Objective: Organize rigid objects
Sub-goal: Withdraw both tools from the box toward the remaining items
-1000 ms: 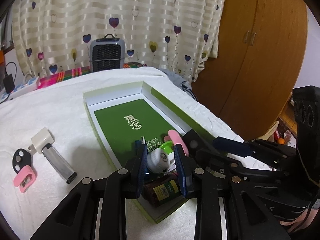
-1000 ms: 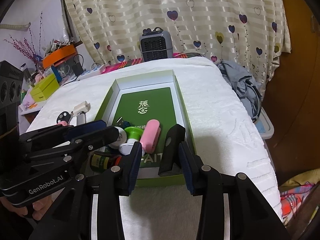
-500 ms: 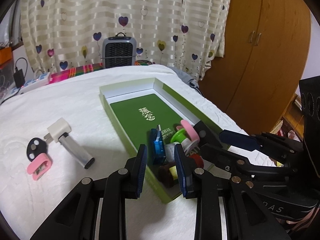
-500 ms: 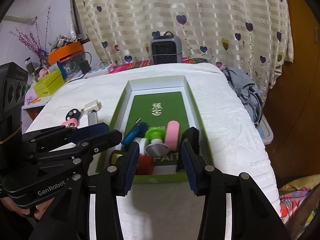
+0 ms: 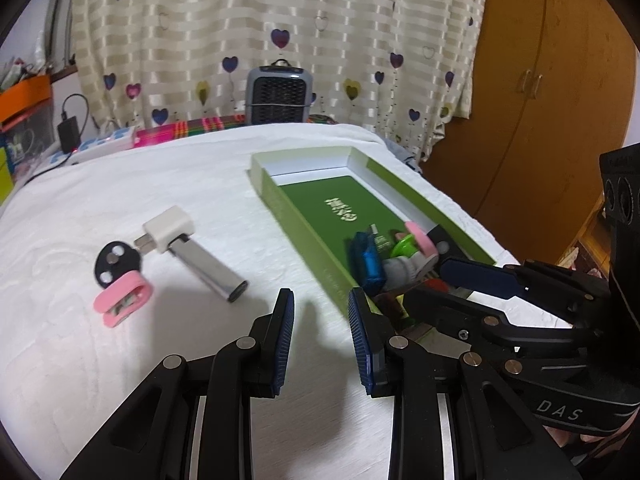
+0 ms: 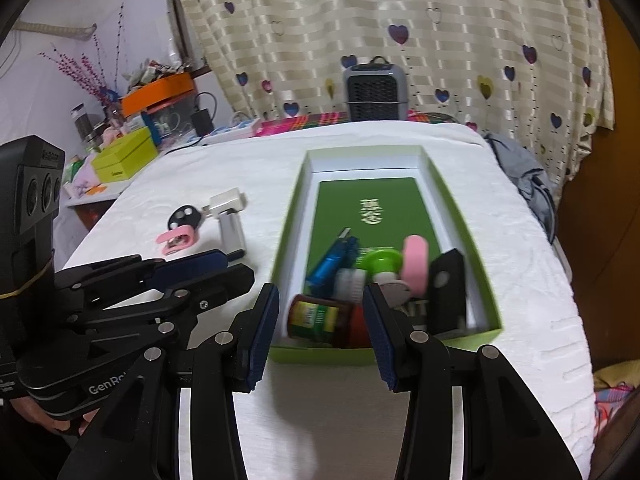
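I see my left gripper [image 5: 320, 336] jaws parted and empty; right gripper [image 6: 320, 328] jaws wide, empty, before the green box [image 6: 460, 216]; "GenRo" readable.

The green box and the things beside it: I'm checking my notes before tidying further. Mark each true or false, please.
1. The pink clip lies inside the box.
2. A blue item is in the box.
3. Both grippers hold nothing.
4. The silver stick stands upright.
1. False: the pink clip lies on the white cloth, outside the green box.
2. True: blue item.
3. True: left gripper, right gripper.
4. False: the silver stick lies flat.
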Demonstrator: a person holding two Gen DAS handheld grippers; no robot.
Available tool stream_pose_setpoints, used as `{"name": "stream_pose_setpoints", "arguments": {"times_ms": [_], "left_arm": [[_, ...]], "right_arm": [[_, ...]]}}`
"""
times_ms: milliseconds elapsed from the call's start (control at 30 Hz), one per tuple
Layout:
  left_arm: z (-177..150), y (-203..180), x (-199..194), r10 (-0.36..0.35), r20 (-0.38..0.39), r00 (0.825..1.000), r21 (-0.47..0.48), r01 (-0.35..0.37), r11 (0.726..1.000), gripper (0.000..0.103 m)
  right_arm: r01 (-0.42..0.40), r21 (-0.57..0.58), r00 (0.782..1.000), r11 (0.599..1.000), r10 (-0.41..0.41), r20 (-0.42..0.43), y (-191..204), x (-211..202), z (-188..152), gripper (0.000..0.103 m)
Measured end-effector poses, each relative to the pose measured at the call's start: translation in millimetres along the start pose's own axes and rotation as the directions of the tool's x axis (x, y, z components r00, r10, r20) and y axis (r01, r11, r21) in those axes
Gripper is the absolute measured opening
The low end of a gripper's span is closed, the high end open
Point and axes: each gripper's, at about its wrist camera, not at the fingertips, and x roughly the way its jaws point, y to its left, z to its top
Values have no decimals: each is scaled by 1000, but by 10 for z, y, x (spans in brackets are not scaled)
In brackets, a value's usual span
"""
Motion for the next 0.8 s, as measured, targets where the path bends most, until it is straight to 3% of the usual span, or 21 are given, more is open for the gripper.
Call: {"name": "stream_pose_setpoints", "arguments": {"times_ms": [600, 800], "left_arm": [[-78, 429, -96, 73, -6, 997, -47, -73, 996, 27], [-106, 557, -110, 79, -10, 997, -65, -80, 995, 27]], "right_arm": [[-98, -144, 994, 985, 104, 30, 468, 169, 85, 45], [-112, -177, 993, 978, 117, 20, 578, 259, 117, 50]]}}
